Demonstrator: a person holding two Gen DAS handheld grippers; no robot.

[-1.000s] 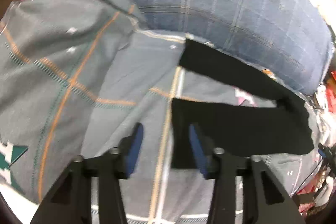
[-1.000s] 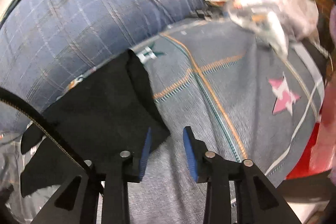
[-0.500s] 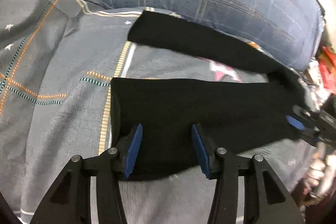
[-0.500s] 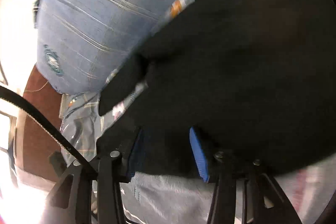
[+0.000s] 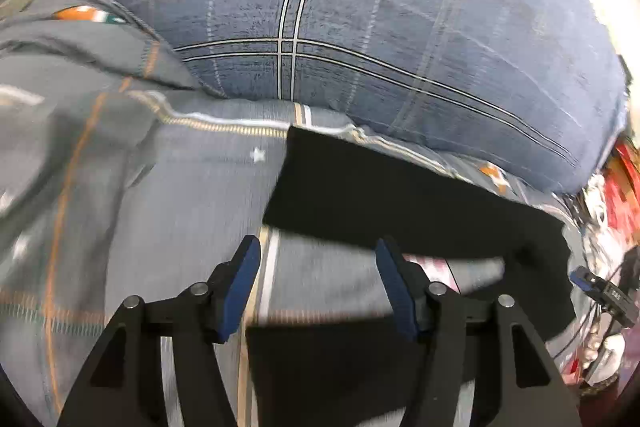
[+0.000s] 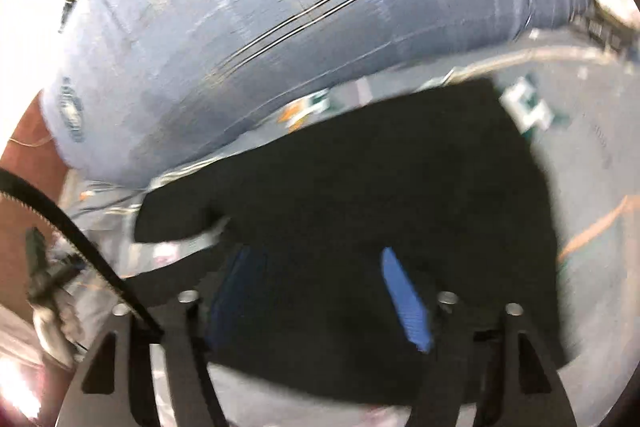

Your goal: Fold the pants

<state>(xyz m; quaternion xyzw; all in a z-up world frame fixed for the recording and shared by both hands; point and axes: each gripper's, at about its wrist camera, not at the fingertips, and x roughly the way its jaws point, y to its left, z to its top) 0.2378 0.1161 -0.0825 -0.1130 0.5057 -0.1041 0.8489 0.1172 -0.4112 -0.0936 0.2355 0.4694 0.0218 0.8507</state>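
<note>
Black pants (image 5: pixel 400 203) lie spread on a grey patterned bedsheet (image 5: pixel 168 195). In the left wrist view the far leg runs across the middle and the near leg (image 5: pixel 328 367) lies under my fingers. My left gripper (image 5: pixel 318 287) is open and empty, above the gap between the two legs. In the right wrist view the pants (image 6: pixel 380 195) fill the centre. My right gripper (image 6: pixel 316 295) is open and hovers over the wide part of the pants, holding nothing.
A big blue plaid pillow (image 5: pixel 380 27) lies along the far side of the pants; it also shows in the right wrist view (image 6: pixel 280 7). Red and white clutter (image 5: pixel 616 187) sits at the bed's right edge. The other gripper's tip (image 5: pixel 600 287) shows at right.
My left gripper moved forward off the near leg's end, over the gap between the legs. My right gripper pulled back and turned, so more pants and pillow show. Both stayed open.
</note>
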